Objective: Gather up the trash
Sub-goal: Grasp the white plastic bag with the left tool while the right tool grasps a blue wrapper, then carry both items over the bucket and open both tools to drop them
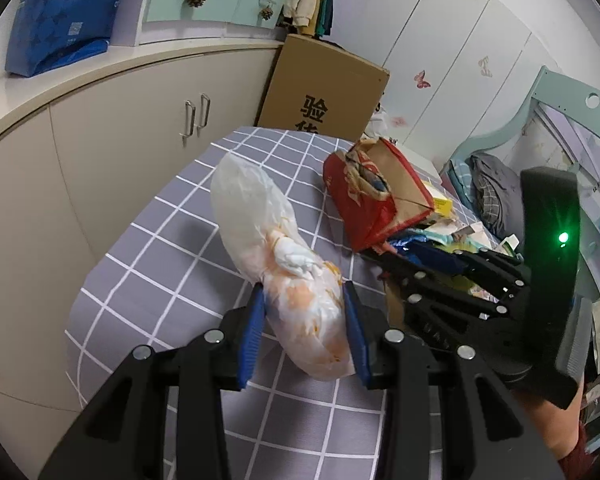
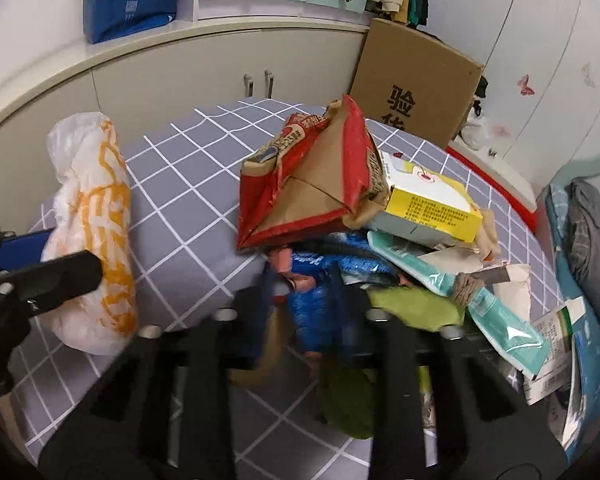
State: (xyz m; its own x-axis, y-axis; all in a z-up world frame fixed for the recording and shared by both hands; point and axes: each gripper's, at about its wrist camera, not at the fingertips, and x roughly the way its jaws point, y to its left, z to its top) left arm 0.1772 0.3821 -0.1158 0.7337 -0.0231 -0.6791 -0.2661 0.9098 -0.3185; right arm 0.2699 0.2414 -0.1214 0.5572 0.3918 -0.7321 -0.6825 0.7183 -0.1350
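the left tool point(image 1: 305, 330) is a matte black plastic frame of angled linkage bars, pinned with round silver rivets, ending in two flat fingers faced with ribbed blue pads point(image 1: 251, 340). the right tool point(image 2: 300, 300) has the same black bars and silver rivets, its fingers blurred. seen from the left, its tall black housing carries a small glowing green light point(image 1: 563, 237). below it shows a dark red sleeve cuff point(image 1: 580, 456).
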